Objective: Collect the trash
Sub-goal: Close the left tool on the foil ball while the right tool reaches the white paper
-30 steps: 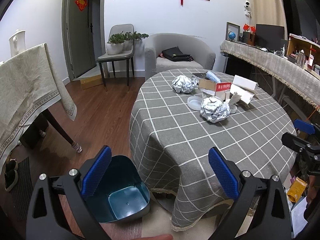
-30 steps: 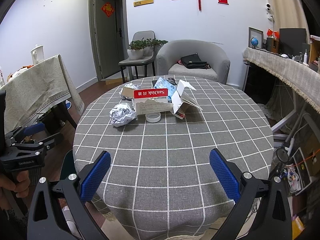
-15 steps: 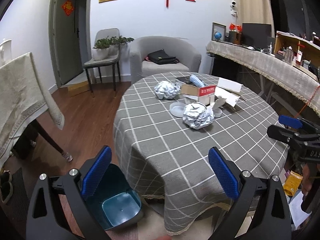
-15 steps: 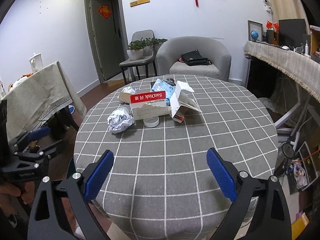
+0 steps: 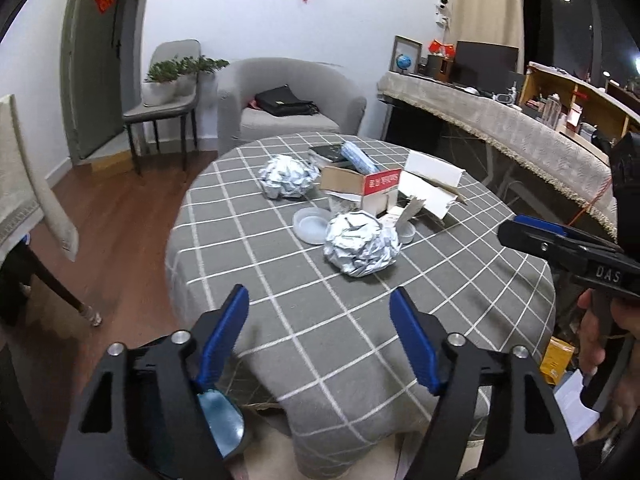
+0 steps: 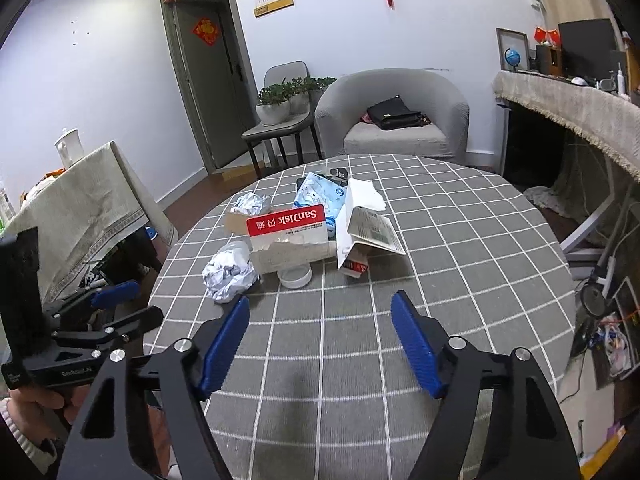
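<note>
While both jaw pairs have just been closing, left gripper (image 5: 320, 336) and right gripper (image 6: 320, 340) hover part-open, empty, near the foil ball (image 5: 362, 242) on the table (image 5: 280, 300).

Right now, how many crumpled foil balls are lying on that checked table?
2. One foil ball lies nearest the grippers, beside a round white lid. The other sits farther back, left of the torn cardboard box. More could be hidden behind the box.
</note>
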The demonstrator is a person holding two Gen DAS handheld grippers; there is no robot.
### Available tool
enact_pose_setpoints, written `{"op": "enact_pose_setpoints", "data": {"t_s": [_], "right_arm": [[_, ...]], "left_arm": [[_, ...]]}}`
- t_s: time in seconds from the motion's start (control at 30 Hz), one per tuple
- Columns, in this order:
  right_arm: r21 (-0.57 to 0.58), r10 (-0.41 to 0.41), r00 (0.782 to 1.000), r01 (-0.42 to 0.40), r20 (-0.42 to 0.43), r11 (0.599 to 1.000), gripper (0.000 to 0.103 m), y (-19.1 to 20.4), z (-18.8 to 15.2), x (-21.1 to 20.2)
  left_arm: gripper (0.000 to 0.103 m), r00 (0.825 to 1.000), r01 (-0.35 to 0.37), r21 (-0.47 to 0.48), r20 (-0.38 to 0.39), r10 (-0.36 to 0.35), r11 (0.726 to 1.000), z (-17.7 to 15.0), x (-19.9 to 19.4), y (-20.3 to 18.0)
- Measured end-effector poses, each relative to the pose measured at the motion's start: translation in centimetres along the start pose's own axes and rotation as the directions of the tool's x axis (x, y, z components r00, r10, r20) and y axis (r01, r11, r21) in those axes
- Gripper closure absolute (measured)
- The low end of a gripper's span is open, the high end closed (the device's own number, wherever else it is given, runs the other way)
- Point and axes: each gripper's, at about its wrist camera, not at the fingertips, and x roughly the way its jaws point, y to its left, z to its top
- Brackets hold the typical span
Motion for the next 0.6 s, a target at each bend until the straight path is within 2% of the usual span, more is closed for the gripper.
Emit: {"op": "enact_pose_setpoints", "data": {"t_s": [0.3,0.6], "right_arm": [[0.000,0.020,1.000,-0.020,-0.024,1.000,0.036,-1.0,1.2,1.8],[0.015,0.049,0.998,-0.049,-0.038,0.999,0.036,-2.1,2.6,3.4]], "left_arm": [[0.033,0.996,0.074,0.034,-0.043,-0.072,0.997,1.5,3.3,-1.4],[0.028,0.996,0.074,0.021,-0.049,-0.073,0.997,2.9,6.2,-1.1]]}}
